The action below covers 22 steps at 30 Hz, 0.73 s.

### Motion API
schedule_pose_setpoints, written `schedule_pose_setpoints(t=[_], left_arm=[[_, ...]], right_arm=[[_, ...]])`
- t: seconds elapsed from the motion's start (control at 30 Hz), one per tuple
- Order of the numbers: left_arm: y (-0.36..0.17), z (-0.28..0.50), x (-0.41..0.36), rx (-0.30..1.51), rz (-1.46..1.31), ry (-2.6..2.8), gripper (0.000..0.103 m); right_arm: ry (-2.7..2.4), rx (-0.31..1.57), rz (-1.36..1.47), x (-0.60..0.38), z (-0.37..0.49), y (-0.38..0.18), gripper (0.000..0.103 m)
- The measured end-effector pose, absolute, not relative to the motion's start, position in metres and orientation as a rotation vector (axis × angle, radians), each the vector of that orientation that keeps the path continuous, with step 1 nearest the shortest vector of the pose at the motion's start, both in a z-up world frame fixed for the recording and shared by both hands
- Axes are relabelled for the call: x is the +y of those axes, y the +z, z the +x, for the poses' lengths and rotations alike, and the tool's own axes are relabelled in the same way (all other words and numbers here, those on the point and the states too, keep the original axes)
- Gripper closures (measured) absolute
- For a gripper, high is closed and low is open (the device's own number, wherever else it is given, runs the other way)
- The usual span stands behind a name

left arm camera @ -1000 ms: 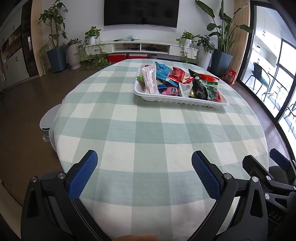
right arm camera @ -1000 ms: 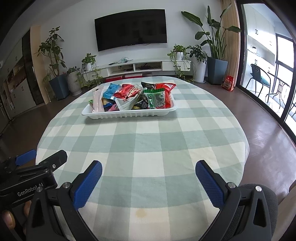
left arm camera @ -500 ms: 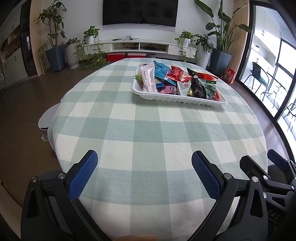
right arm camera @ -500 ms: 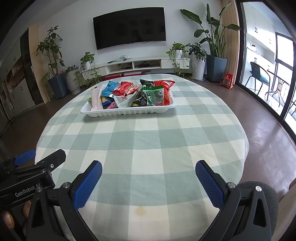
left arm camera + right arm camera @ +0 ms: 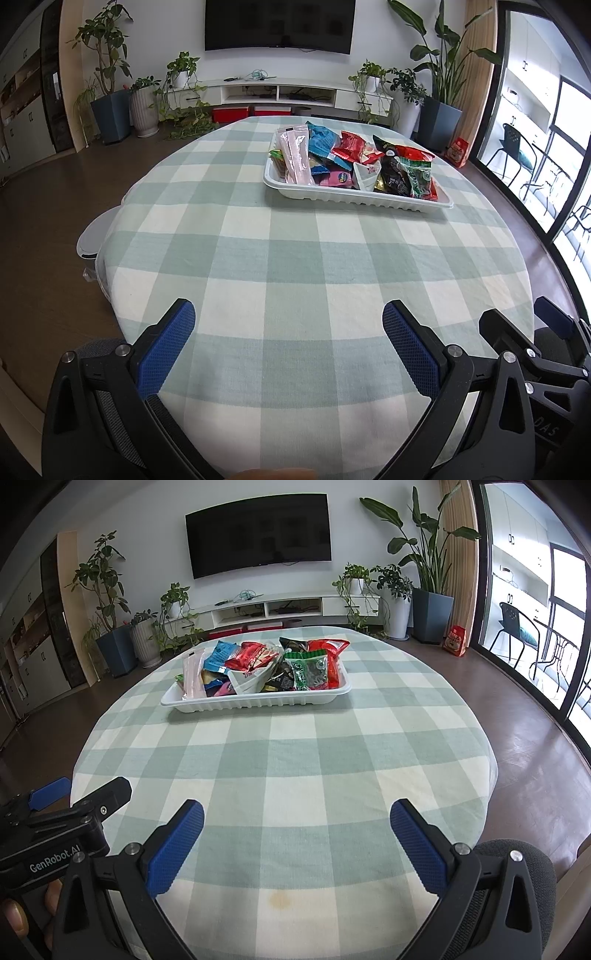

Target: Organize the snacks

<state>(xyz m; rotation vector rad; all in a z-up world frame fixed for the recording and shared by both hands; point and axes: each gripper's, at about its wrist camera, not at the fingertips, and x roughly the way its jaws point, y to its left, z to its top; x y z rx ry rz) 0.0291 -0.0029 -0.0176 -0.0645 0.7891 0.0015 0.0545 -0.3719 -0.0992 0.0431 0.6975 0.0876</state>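
Observation:
A white tray (image 5: 354, 197) (image 5: 258, 702) on the far half of the round table holds several snack packets, among them a pink one (image 5: 295, 157), a blue one (image 5: 322, 141) and a red one (image 5: 327, 648). My left gripper (image 5: 288, 338) stands open over the table's near edge with nothing between its blue pads, far short of the tray. My right gripper (image 5: 295, 836) is open too, beside the left one and equally far from the tray. The left tool's body (image 5: 62, 825) shows at the left of the right wrist view.
A green and white checked cloth (image 5: 295, 266) covers the table. Dark floor surrounds it, with a white round object (image 5: 92, 236) low at the left. Potted plants (image 5: 432, 602), a low TV shelf (image 5: 266, 609) and glass doors (image 5: 554, 627) line the room's far side and right.
Both grippers have drawn back slightly and tilted up, so the tray sits a little farther off in both views. The jaws stayed open and the tray did not move.

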Motion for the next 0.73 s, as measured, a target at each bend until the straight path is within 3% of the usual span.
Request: schedule_pose_setpoints(t=[0.73], left_arm=[[-0.0174,0.026,-0.0048,0.779,-0.07,0.0,0.0]], right_arm=[[0.087,0.701,0.046,-0.3716,0.0543,-0.1006,0.0]])
